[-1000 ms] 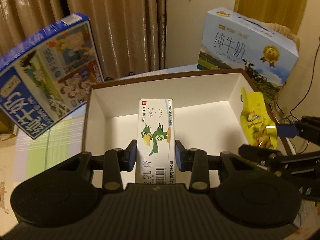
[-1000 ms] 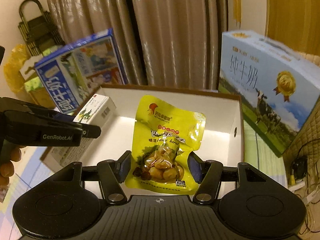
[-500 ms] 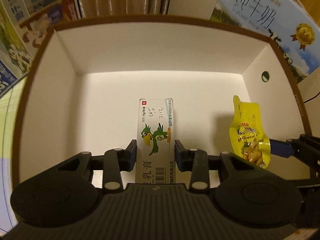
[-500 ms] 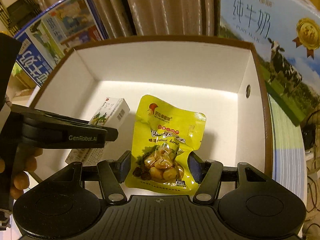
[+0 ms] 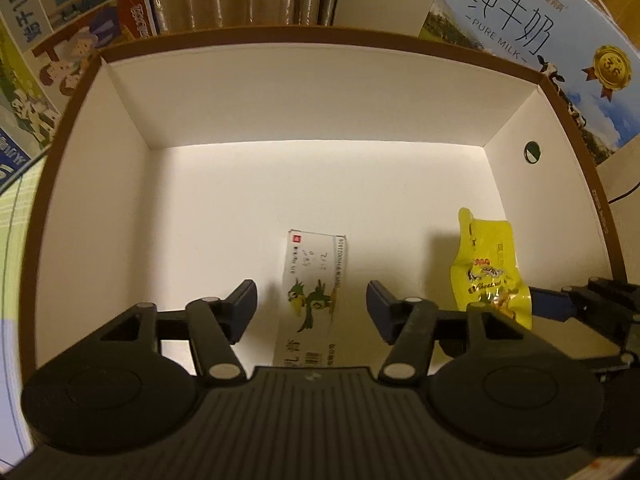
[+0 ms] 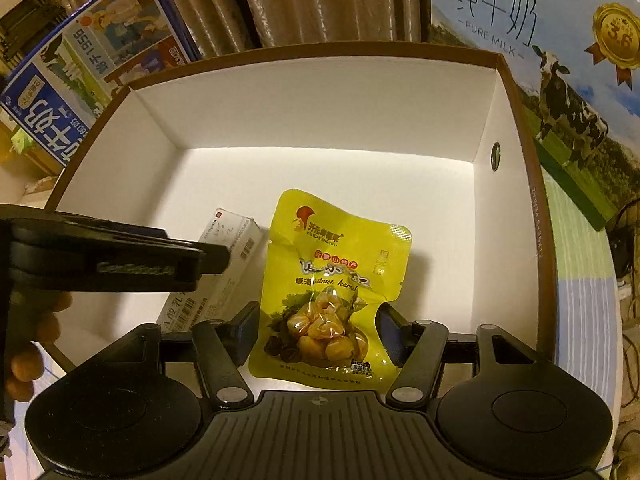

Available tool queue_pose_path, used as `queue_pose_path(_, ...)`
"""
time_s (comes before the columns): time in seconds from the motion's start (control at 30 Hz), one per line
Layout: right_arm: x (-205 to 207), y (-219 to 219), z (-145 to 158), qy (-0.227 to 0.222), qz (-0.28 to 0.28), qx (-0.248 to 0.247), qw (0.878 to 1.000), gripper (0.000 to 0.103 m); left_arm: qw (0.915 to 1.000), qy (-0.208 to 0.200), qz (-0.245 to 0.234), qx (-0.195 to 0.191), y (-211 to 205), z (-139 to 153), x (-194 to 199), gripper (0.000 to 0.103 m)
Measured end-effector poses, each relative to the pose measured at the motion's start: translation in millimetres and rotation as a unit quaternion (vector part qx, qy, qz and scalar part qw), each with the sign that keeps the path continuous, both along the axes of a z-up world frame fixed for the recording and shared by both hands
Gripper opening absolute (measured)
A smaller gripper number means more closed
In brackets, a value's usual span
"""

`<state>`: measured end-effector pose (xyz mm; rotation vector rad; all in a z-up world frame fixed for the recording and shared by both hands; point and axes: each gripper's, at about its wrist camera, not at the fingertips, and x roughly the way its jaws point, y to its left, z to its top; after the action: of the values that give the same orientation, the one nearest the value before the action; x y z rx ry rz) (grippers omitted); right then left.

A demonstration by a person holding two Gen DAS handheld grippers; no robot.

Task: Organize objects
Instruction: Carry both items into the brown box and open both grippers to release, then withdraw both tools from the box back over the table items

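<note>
The left gripper [image 5: 311,305] is hovering inside a large white cardboard box with a brown rim [image 5: 304,40], its fingers [image 5: 244,306] spread wide, with clear gaps on both sides of a small white carton printed with a green parrot [image 5: 314,292]. That carton is lying on the box floor between the fingers, touching neither, its long axis running from 6 toward 12 o'clock in the left wrist view.

The right gripper [image 6: 318,330] is also sitting inside the box, its fingers [image 6: 248,330] pinching the lower part of a yellow plastic pouch of chestnut kernels [image 6: 334,280], one pad at each side edge. The pouch is standing upright in the grasp; whether its bottom is touching the floor cannot be told. In the left wrist view the pouch [image 5: 490,276] is appearing at 3 o'clock of the carton, near the right wall and well apart from the carton. In the right wrist view the carton [image 6: 224,264] is lying at 9 o'clock of the pouch, partly hidden by the left gripper's black body.

Outside the box, a pale blue milk case with a cow picture [image 6: 552,64] is standing at 2 o'clock, and a dark blue milk case [image 6: 88,64] is leaning at 10 o'clock, before brown curtains [image 6: 320,0].
</note>
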<state>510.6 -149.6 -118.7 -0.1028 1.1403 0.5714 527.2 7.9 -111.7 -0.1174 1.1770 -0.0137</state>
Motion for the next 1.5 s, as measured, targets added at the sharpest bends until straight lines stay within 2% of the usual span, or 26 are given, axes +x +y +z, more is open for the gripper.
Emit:
queue_pose_path(0.07,0.9,-0.5,-1.1,0.004,-0.008,0.000,1.000,0.061,1.0000,-0.006,-0.004,0.006,2.6,3.8,-3.6,0.061)
queue_pose_path(0.13,0.2,-1.7,0.3,-0.002,-0.014,-0.001,1.000,0.063,0.9998,-0.013,-0.006,0.012,5.7,8.4,-7.9,0.069)
queue_pose_path(0.33,-5.2,-9.5,16.0,-0.029,-0.028,0.035,0.999,0.073,0.9990,-0.036,-0.020,0.020,15.1,26.2,-21.2,0.077)
queue_pose_path(0.47,-17.1,-16.6,33.7,-0.048,-0.028,0.058,0.997,0.074,0.9982,-0.050,-0.025,0.022,18.8,39.9,-34.0,0.078)
queue_pose_path(0.7,-61.8,-33.2,65.8,-0.097,-0.030,0.085,0.991,0.074,0.9965,-0.074,-0.031,0.025,19.8,66.9,-70.3,0.079)
queue_pose_path(1.2,-143.7,-77.3,105.2,-0.103,-0.062,0.123,0.985,0.074,0.9939,-0.110,-0.008,0.006,18.9,117.0,-160.5,0.084)
queue_pose_path(1.4,-170.7,-87.2,117.9,-0.107,-0.067,0.135,0.983,0.074,0.9922,-0.125,0.003,0.005,14.0,132.5,-196.5,0.091)
queue_pose_path(1.5,-184.5,-90.7,122.0,-0.111,-0.068,0.139,0.982,0.074,0.9915,-0.130,0.005,0.007,11.0,136.5,-212.9,0.091)
